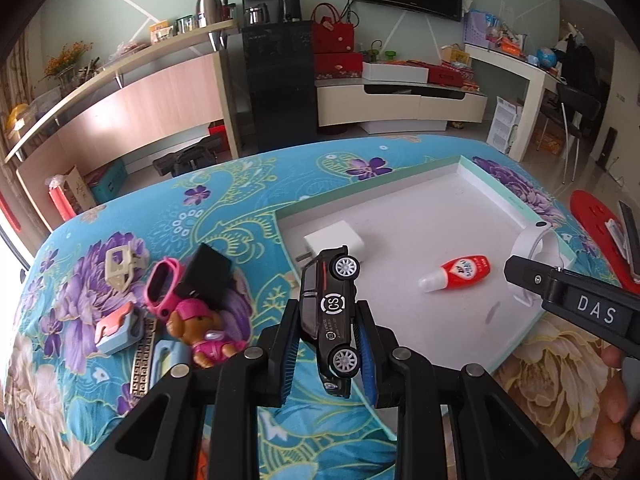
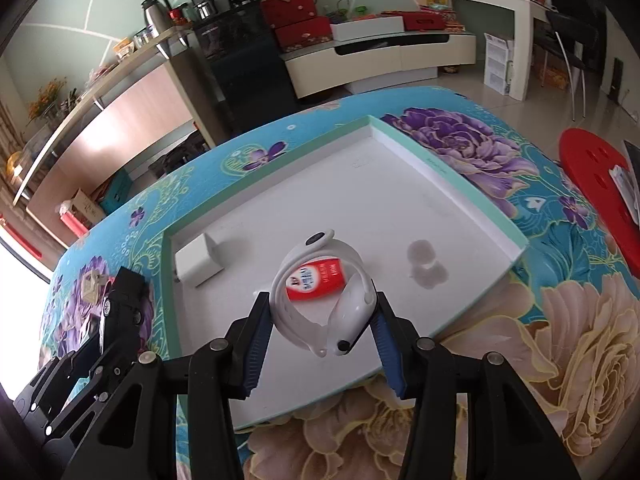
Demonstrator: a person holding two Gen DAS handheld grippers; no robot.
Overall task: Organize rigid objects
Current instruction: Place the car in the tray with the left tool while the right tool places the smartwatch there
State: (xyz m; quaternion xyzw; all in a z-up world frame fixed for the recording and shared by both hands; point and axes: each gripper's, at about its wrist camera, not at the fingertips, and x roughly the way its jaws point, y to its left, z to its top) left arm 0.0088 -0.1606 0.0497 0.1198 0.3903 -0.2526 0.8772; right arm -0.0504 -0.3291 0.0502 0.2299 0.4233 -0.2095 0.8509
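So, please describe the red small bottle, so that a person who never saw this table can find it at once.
Look at the shallow white tray with a mint-green rim on the flowered blue tablecloth. Inside it, right of the white charger block, the red bottle lies on its side. It is the only red thing in the tray, with a white cap and white print on its label.

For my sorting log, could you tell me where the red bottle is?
The red bottle lies inside the white tray, right of the white charger.
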